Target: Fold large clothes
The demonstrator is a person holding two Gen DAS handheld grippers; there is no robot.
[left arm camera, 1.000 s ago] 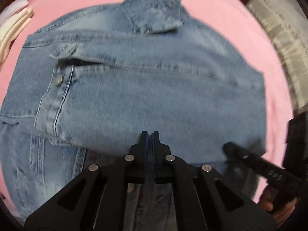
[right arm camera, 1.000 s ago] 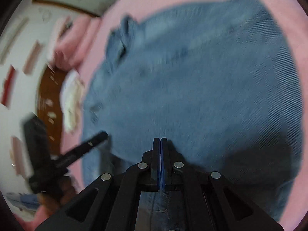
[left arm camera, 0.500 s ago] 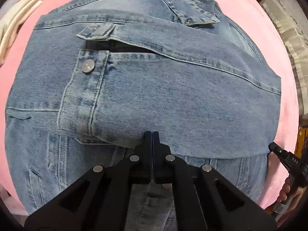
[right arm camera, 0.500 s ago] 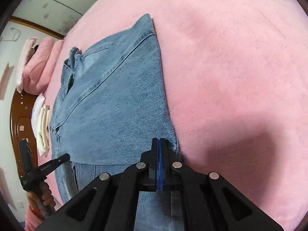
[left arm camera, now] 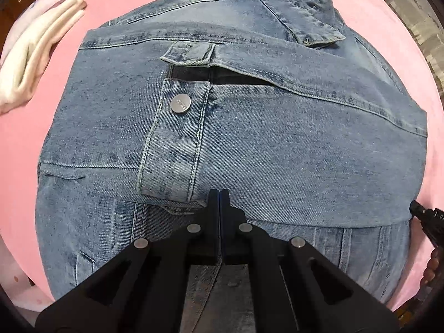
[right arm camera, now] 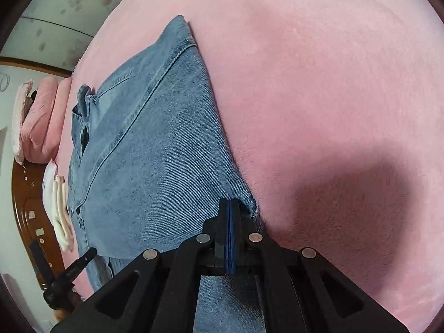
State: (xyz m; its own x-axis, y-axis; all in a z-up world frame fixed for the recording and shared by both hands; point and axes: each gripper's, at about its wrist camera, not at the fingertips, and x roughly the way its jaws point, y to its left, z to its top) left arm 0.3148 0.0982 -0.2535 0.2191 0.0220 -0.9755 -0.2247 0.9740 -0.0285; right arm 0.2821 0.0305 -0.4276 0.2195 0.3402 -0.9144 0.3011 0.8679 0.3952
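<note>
Lying flat on a pink plush bedspread (left arm camera: pixel 33 127), a faded blue denim jacket (left arm camera: pixel 277 144) has one sleeve folded across its body, the buttoned cuff (left arm camera: pixel 172 144) and its round metal button (left arm camera: pixel 181 103) facing up and the collar (left arm camera: pixel 302 16) at the far end. The left gripper (left arm camera: pixel 219 197) points steeply down over the sleeve's near edge, jaws pressed together with no cloth seen between the tips. The right gripper (right arm camera: pixel 229 206), jaws likewise closed, hangs at the jacket's near right corner (right arm camera: pixel 249 205); whether it pinches fabric cannot be told. A folded white cloth (left arm camera: pixel 30 63) lies on the bedspread left of the jacket, apart from it. Pink pillows (right arm camera: pixel 41 116) sit beyond the collar.
</note>
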